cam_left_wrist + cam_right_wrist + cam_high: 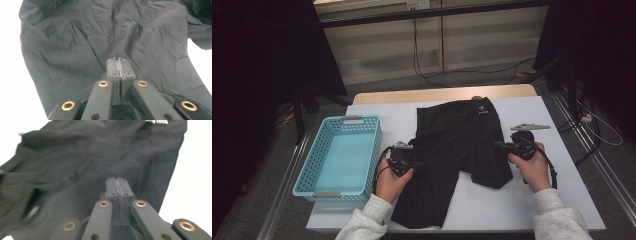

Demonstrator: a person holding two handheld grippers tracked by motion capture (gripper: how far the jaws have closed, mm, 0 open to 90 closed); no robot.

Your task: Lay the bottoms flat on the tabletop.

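Observation:
A pair of black shorts (462, 135) lies spread on the white table top (517, 200), waistband with a small white logo (483, 112) at the far side. My left gripper (417, 163) rests at the shorts' left edge, jaws pointing right. In the left gripper view its jaws (117, 60) are pressed together, and creases in the cloth (75, 50) run toward the tips as if a fold is pinched. My right gripper (499, 145) is at the shorts' right side, jaws pointing left. Its jaws (117, 180) are shut over the dark cloth (87, 157); whether any cloth is caught I cannot tell.
A light blue plastic basket (362, 120) stands on the table to the left of the left hand. Bare white surface lies to the right of the shorts and along the near edge. Dark stands and cables are on the floor beyond the table.

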